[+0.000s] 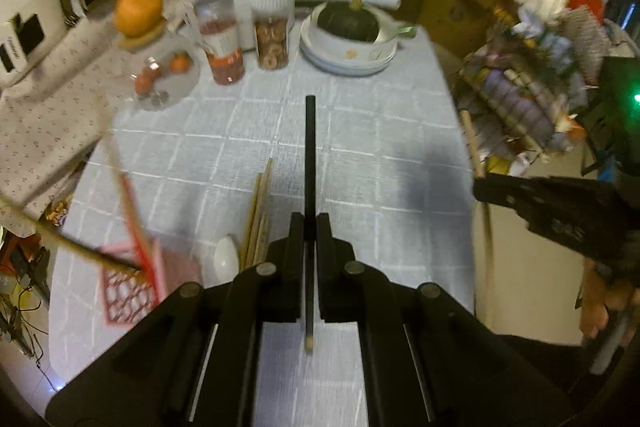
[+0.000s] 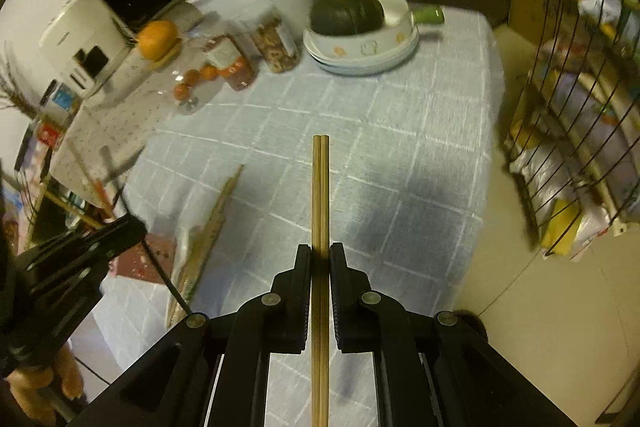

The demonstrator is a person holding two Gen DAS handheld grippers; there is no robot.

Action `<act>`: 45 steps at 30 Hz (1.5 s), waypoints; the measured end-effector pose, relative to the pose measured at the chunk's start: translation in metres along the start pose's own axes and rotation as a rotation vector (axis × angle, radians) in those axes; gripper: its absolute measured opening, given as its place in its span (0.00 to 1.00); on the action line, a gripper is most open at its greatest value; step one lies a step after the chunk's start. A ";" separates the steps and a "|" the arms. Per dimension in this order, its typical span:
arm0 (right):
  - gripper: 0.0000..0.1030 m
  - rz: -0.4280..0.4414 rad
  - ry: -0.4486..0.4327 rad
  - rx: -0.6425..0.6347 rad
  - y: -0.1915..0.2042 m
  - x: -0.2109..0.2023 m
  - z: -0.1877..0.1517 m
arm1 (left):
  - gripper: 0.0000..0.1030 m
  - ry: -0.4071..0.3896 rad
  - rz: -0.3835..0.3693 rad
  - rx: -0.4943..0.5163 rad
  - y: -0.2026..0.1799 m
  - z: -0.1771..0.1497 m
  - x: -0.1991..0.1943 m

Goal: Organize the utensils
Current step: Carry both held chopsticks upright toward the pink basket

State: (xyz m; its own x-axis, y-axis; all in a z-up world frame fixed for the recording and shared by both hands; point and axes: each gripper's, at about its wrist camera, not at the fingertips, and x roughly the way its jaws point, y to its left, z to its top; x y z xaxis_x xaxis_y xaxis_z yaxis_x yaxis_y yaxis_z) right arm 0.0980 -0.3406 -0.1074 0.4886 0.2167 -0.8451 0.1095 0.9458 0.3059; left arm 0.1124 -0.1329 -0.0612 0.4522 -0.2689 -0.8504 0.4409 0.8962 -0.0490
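We hold a black chopstick (image 1: 309, 163) in our left gripper (image 1: 309, 223), bamboo chopsticks (image 2: 320, 195) in our right gripper (image 2: 320, 251); the tablecloth (image 1: 360, 147) ahead lies open, jars (image 1: 272, 43) at its far edge

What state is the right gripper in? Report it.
Shut on the wooden chopsticks: the right gripper clamps both sides of the pair.

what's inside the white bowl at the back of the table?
A dark green squash with a tan stem sits in the white bowl, filling most of it. The bowl rests on stacked plates. Anything beneath the squash is hidden.
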 end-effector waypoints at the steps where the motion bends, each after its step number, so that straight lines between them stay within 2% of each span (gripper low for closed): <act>1: 0.09 0.000 -0.016 -0.008 0.004 -0.005 -0.002 | 0.06 -0.020 -0.008 -0.007 0.007 -0.002 -0.004; 5: 0.09 -0.018 -0.100 -0.053 0.025 -0.025 -0.010 | 0.06 -0.130 -0.025 -0.034 0.021 -0.017 -0.047; 10: 0.09 -0.023 -0.209 -0.115 0.052 -0.048 -0.008 | 0.06 -0.308 -0.056 -0.093 0.042 -0.048 -0.091; 12: 0.09 -0.017 -0.246 -0.126 0.060 -0.055 -0.006 | 0.06 -0.326 -0.068 -0.118 0.049 -0.049 -0.102; 13: 0.09 -0.007 -0.263 -0.125 0.063 -0.058 -0.005 | 0.06 -0.369 -0.077 -0.121 0.053 -0.048 -0.111; 17: 0.09 0.015 -0.301 -0.122 0.074 -0.064 -0.004 | 0.06 -0.499 -0.029 -0.121 0.063 -0.048 -0.143; 20: 0.09 0.024 -0.316 -0.131 0.084 -0.064 -0.002 | 0.06 -0.534 -0.011 -0.157 0.077 -0.050 -0.153; 22: 0.09 0.031 -0.314 -0.140 0.091 -0.060 0.000 | 0.06 -0.550 0.030 -0.187 0.086 -0.050 -0.153; 25: 0.09 0.040 -0.304 -0.155 0.099 -0.055 0.000 | 0.06 -0.562 0.106 -0.217 0.099 -0.052 -0.152; 29: 0.09 0.044 -0.293 -0.173 0.108 -0.049 -0.003 | 0.06 -0.549 0.157 -0.240 0.113 -0.055 -0.144; 36: 0.09 0.038 -0.307 -0.206 0.117 -0.042 -0.010 | 0.06 -0.430 0.217 -0.226 0.129 -0.052 -0.102; 41: 0.09 0.075 -0.382 -0.252 0.130 -0.044 -0.013 | 0.06 -0.330 0.193 -0.276 0.144 -0.052 -0.079; 45: 0.09 0.133 -0.442 -0.281 0.148 -0.043 -0.017 | 0.06 -0.316 0.166 -0.300 0.151 -0.051 -0.073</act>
State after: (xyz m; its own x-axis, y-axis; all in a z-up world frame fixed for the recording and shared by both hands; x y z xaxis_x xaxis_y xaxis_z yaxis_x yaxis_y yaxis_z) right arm 0.0786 -0.2063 -0.0333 0.8068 0.2742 -0.5234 -0.1844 0.9584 0.2178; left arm 0.1068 0.0398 -0.0335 0.7323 -0.1662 -0.6604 0.1202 0.9861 -0.1149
